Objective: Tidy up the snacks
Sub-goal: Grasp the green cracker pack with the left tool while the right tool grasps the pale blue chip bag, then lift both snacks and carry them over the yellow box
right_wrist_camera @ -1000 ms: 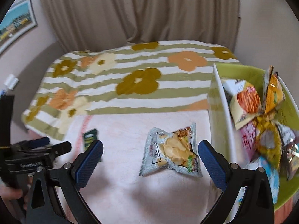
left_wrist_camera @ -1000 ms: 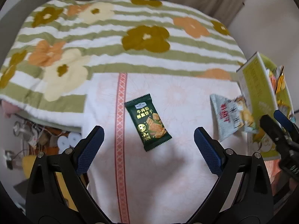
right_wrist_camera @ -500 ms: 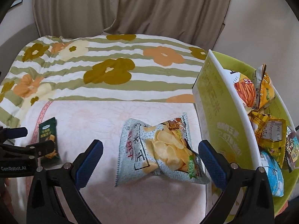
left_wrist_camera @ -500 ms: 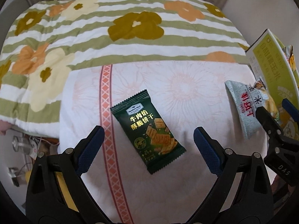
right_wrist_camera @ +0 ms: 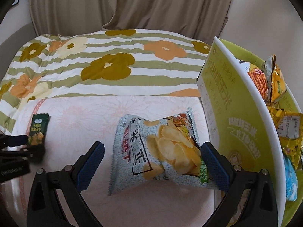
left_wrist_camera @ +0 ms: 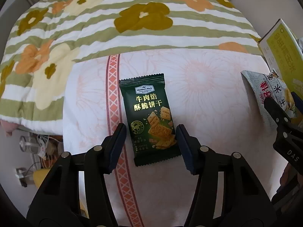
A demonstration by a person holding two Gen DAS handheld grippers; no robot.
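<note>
Straddling the dark green cracker packet (left_wrist_camera: 151,117), the left gripper (left_wrist_camera: 149,147) is spread, pads just beside the packet's lower edges; contact cannot be confirmed. Packet lies flat on the pink floral sheet (left_wrist_camera: 208,98) of the bed. Right gripper (right_wrist_camera: 151,166) is spread around the grey chip bag (right_wrist_camera: 155,151), beside the green snack box (right_wrist_camera: 227,113) holding other packets.

Home bedroom, floral quilt (right_wrist_camera: 106,66), beige curtains (right_wrist_camera: 132,5)
</note>
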